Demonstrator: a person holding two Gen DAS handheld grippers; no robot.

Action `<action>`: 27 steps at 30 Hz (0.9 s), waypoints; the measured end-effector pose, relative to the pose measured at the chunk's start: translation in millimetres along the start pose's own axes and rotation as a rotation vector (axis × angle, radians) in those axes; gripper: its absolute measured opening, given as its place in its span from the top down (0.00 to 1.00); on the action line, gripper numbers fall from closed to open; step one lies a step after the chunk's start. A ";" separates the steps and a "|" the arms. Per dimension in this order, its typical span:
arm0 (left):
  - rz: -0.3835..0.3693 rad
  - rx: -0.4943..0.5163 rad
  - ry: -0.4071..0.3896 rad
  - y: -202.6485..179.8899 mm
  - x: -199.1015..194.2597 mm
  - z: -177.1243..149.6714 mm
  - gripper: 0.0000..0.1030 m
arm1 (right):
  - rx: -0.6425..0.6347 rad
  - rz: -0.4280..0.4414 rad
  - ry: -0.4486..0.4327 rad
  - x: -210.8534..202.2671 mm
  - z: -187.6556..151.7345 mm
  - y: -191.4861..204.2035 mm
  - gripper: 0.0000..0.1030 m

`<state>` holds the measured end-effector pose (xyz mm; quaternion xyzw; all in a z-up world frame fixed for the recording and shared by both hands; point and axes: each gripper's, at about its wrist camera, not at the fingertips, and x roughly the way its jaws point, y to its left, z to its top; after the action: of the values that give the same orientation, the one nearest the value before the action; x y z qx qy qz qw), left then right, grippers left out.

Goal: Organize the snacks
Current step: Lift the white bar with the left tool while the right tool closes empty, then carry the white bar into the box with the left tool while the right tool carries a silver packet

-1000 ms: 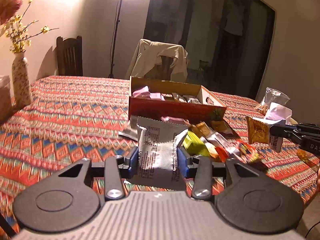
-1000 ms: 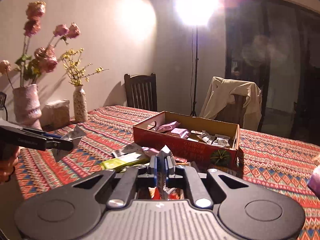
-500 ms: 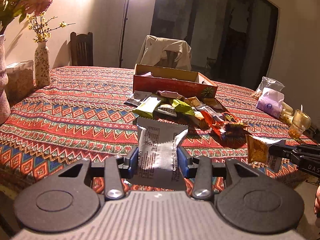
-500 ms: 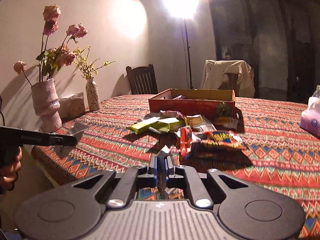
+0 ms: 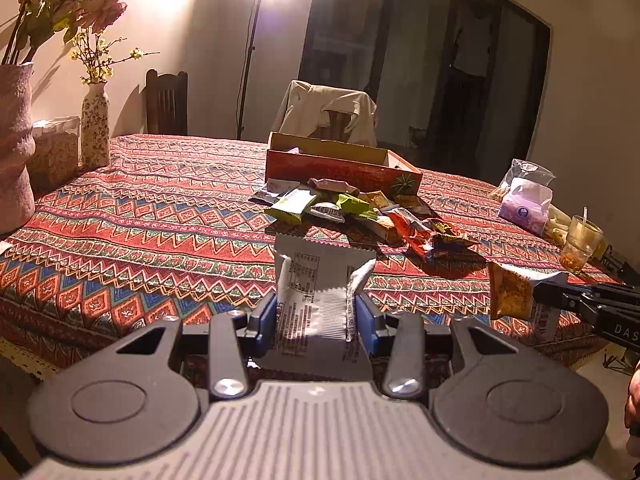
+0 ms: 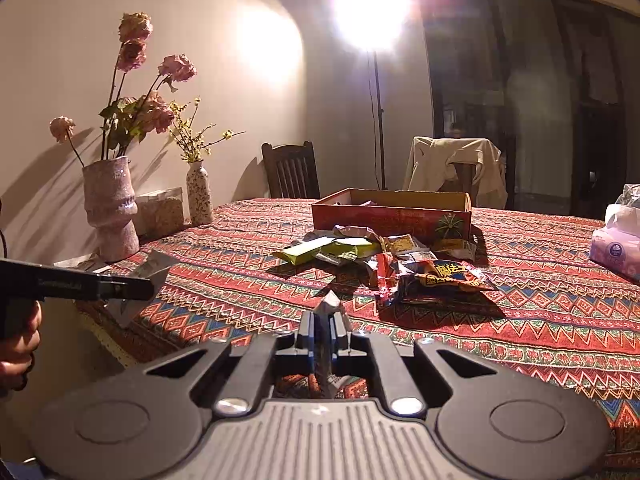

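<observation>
My left gripper (image 5: pixel 316 316) is shut on a silver snack packet (image 5: pixel 316 280), held upright near the table's front edge. My right gripper (image 6: pixel 323 334) is shut on a thin orange snack packet (image 6: pixel 326 308), seen edge-on; it shows in the left wrist view (image 5: pixel 510 292) at the right. The left gripper with its silver packet shows in the right wrist view (image 6: pixel 150 270) at the left. A pile of loose snack packets (image 5: pixel 360 212) lies in front of an open red cardboard box (image 5: pixel 340 170) that holds several snacks.
A patterned tablecloth (image 5: pixel 160 220) covers the table. Two vases with flowers (image 6: pixel 110 208) and a small container stand at the left. A tissue pack (image 5: pixel 524 206), plastic bags and a glass (image 5: pixel 580 242) sit at the right. Chairs stand behind the table.
Both grippers have pulled back from the box toward the table's front edge, each still holding its packet. The box and snack pile look farther away.
</observation>
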<state>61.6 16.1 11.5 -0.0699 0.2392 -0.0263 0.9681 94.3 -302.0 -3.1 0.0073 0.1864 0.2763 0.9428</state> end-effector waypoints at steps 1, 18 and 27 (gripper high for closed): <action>-0.003 0.000 -0.002 -0.1 -0.9 -0.2 0.59 | 0.001 0.000 -0.002 -1.8 0.2 0.3 0.93; -0.144 0.103 -0.086 6.7 2.6 121.2 0.59 | -0.081 0.056 -0.093 -15.6 91.9 -34.2 0.93; -0.204 0.177 -0.085 0.8 44.3 220.8 0.59 | -0.206 0.008 -0.137 9.8 186.1 -66.6 0.93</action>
<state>203.8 40.3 184.4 -0.0095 0.1862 -0.1425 0.9721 202.6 -336.7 158.8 -0.0700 0.0922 0.2964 0.9480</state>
